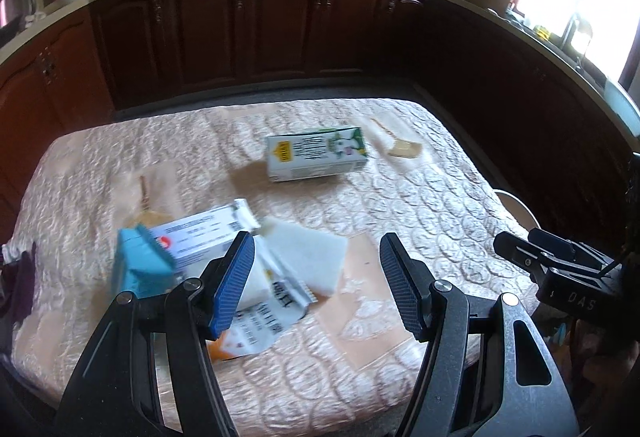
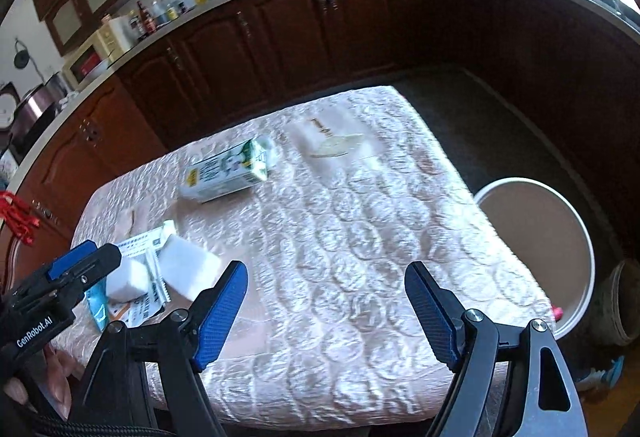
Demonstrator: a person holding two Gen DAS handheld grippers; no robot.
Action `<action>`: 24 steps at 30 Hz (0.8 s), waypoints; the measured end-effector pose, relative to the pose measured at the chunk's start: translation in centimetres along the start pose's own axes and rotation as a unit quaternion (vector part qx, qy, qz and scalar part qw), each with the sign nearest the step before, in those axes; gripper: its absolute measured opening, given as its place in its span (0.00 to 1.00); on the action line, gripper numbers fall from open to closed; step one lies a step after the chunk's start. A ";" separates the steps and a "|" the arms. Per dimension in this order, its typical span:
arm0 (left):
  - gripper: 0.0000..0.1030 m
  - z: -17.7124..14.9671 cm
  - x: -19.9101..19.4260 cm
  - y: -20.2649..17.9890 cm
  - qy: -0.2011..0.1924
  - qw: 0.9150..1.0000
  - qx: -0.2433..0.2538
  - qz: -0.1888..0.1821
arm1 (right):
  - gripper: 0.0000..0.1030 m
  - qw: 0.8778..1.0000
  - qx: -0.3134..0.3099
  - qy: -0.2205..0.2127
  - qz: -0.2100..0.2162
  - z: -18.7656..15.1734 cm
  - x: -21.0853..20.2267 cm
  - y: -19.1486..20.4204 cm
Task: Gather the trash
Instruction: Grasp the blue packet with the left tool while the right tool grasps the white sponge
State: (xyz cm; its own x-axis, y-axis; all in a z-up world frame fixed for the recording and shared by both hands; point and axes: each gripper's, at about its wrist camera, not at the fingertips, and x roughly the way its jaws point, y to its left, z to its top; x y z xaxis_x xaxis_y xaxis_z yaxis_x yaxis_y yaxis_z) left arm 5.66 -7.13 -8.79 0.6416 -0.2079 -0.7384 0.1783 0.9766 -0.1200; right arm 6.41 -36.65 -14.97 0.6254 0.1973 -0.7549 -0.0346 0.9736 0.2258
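- The left gripper (image 1: pixel 316 277) is held low and level, its two blue-padded fingers (image 1: pixel 234 283) spread wide with nothing between them.
- The right gripper (image 2: pixel 326 313) is likewise spread wide and empty, fingers (image 2: pixel 220 313) pointing forward.
- Each gripper shows at the edge of the other's view, side by side, apart.

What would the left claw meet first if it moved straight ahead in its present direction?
Probably the tablecloth: the open left claw has only cloth between its fingers. The white pad lies just left of that line; depth is uncertain.
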 end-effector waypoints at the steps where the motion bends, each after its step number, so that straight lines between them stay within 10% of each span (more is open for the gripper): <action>1: 0.62 -0.1 -0.1 0.3 -0.001 1.000 -0.002 0.002 | 0.76 1.000 -0.004 0.002 0.002 0.0 0.1 0.3; 24: 0.72 -4.8 0.7 14.7 0.061 0.997 -0.038 0.010 | 0.77 0.986 -0.107 0.063 0.110 -0.3 3.9 10.9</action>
State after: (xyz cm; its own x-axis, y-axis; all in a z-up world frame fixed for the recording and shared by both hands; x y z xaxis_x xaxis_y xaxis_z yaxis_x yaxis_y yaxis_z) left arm 5.17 7.39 -14.21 0.5474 -0.1851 -0.8162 0.1065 0.9827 -0.1514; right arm 8.21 -25.28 -15.65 0.4831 0.4053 -0.7761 -0.3304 0.9053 0.2671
